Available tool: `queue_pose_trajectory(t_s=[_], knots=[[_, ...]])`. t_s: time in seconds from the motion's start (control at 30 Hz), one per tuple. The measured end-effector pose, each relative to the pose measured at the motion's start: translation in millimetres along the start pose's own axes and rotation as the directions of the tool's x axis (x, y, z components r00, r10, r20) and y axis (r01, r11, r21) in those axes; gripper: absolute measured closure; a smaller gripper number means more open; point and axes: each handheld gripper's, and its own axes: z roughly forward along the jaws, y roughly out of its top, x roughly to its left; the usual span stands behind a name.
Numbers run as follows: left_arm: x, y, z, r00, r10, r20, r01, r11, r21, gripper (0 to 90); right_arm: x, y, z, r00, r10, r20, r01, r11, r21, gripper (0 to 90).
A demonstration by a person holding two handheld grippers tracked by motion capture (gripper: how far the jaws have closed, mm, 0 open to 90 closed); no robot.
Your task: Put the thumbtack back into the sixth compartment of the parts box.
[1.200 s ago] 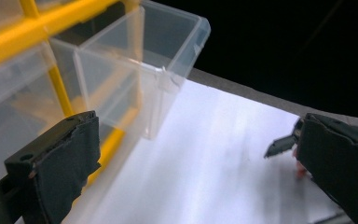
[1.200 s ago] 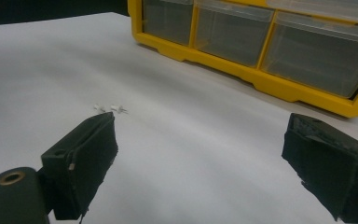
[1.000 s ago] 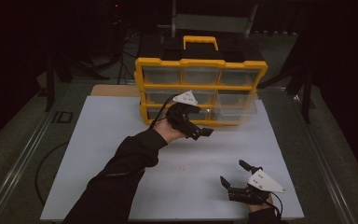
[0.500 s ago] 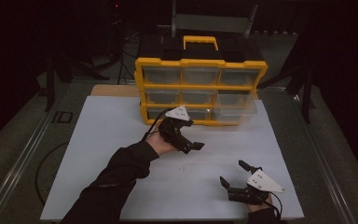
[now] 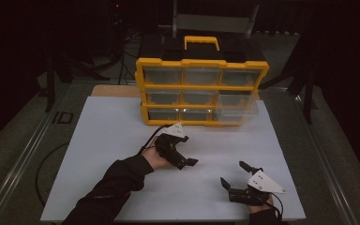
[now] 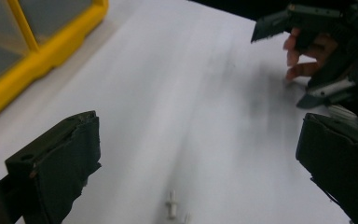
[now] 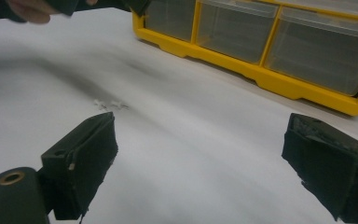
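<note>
Two claws, both empty and spread wide. My left claw [image 5: 183,159] hovers above the white table [image 5: 112,140], over small white plastic pegs [image 6: 171,205] lying between its jaws. My right claw [image 5: 238,177] rests low, near the table's front edge.

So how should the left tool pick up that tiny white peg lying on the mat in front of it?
Probably from straight above, with the left tool closing across the white peg at its narrow shaft. It lies flat on the white mat, too low to grip from the side. The jaws are open and already straddle it, so a short descent should do.
</note>
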Motion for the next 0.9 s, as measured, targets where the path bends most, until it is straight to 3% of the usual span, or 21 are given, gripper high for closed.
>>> queue_pose_trajectory(t_s=[0.27, 0.37, 0.6, 0.73, 0.9], knots=[[1.9, -22.5, 7.4, 0.9997, -0.024, -0.004, 0.024, 0.9994, 0.026, 1.7, 0.6, -0.4, 0.5, 1.0000, 0.001, 0.002, -0.001, 1.000, 0.003, 9.5], [1.9, -22.5, 7.4, 0.9997, -0.024, -0.004, 0.024, 0.9994, 0.026, 1.7, 0.4, -0.5, 0.6, 1.0000, 0.002, 0.002, -0.002, 1.000, 0.004, 9.5], [8.1, -35.5, 12.5, 0.9976, -0.052, -0.045, 0.053, 0.9984, 0.022, 15.0, 0.6, -1.2, 1.4, 1.0000, 0.001, -0.004, -0.001, 1.000, 0.011, 9.5], [9.3, -40.9, 16.1, 0.9979, -0.048, -0.044, 0.050, 0.9979, 0.041, 18.4, 0.2, -1.5, 1.5, 1.0000, 0.001, -0.003, -0.001, 1.000, 0.011, 9.5], [11.0, -46.1, 20.7, 0.9978, -0.047, -0.046, 0.051, 0.9962, 0.072, 32.5, 0.7, -1.8, 2.2, 1.0000, 0.004, -0.008, -0.004, 1.000, 0.015, 9.6]])
